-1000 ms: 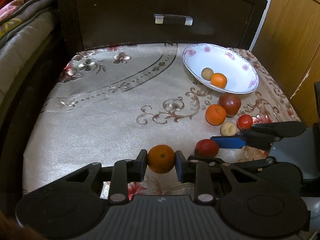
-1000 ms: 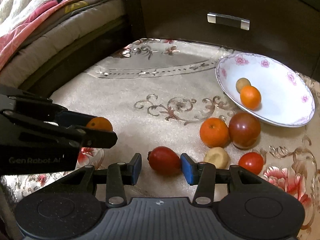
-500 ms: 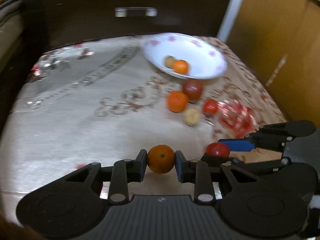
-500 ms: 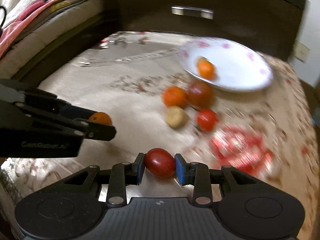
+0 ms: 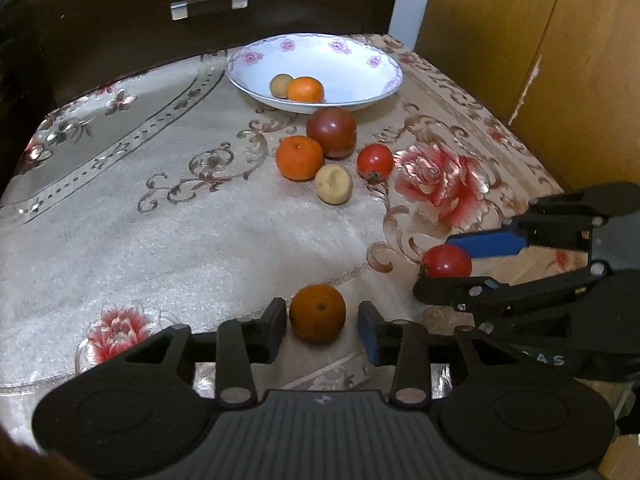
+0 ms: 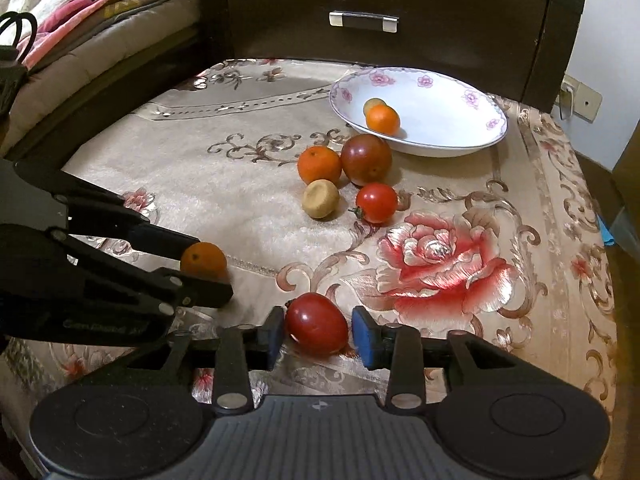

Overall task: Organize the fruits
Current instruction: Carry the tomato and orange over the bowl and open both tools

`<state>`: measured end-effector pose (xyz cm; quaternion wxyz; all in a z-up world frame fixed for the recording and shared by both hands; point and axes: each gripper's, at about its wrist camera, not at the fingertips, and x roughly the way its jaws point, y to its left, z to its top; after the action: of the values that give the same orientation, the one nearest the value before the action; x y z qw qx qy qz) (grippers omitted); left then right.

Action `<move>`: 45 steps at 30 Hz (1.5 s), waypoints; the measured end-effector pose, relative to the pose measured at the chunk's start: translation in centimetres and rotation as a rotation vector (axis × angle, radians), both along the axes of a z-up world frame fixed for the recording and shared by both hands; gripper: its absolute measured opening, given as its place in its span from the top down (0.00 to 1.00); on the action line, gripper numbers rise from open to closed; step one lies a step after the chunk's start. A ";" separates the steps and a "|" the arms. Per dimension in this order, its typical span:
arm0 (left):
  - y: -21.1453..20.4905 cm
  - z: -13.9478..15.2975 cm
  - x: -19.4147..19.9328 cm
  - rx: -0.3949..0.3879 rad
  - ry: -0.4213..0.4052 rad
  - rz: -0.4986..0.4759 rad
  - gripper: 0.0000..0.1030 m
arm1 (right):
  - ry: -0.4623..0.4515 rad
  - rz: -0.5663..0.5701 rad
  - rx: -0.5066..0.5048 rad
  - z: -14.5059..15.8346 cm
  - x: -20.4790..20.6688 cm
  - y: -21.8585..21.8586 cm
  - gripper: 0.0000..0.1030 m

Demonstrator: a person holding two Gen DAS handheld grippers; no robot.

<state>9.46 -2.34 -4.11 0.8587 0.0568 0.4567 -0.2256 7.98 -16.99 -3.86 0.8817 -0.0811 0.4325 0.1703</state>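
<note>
both grippers, left gripper [image 5: 322, 322] and right gripper [image 6: 318, 332], sit with jaws apart around fruit on the embroidered cloth [image 6: 224, 200]. beyond, the flowered bowl [image 5: 356, 60] holds two pieces; four more cluster before it. the orange [image 5: 317, 313] looks firm, best gripped across its middle; the red tomato [image 6: 317, 324] looks soft and slick, needing gentle pressure.

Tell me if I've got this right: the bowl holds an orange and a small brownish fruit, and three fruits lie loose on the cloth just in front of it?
Not quite: the bowl does hold an orange and a brownish fruit, but the right wrist view shows four loose fruits before it, not three: an orange, a dark tomato, a tan fruit and a red tomato.
</note>
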 end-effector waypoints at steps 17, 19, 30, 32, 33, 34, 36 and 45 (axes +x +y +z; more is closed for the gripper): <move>-0.5 0.1 0.3 0.035 0.009 0.028 0.64 | 0.021 -0.005 0.002 0.4 -0.7 0.2 0.76; -0.7 0.2 0.2 0.042 0.008 0.022 0.64 | 0.018 -0.013 0.003 0.5 -0.6 0.0 0.76; -1.4 2.4 2.1 0.017 -0.062 0.069 0.64 | -0.027 -0.091 0.092 2.9 1.9 -0.7 0.75; -1.7 2.7 2.3 0.024 -0.075 0.073 0.64 | -0.038 -0.104 0.090 3.1 2.1 -0.8 0.75; -1.7 2.8 2.4 0.022 -0.078 0.076 0.64 | -0.041 -0.110 0.094 3.2 2.3 -0.9 0.75; -1.8 3.0 2.6 0.019 -0.084 0.079 0.64 | -0.042 -0.117 0.101 3.3 2.4 -1.1 0.75; -2.0 3.4 2.8 0.019 -0.096 0.083 0.64 | -0.046 -0.131 0.108 3.4 2.6 -1.3 0.75; -2.7 4.5 3.4 0.001 -0.120 0.091 0.65 | -0.075 -0.161 0.133 4.3 3.0 -2.4 0.75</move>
<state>12.85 -5.00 0.39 0.8938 0.0497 0.4067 -0.1824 10.94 -19.40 0.48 0.9116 0.0061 0.3920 0.1241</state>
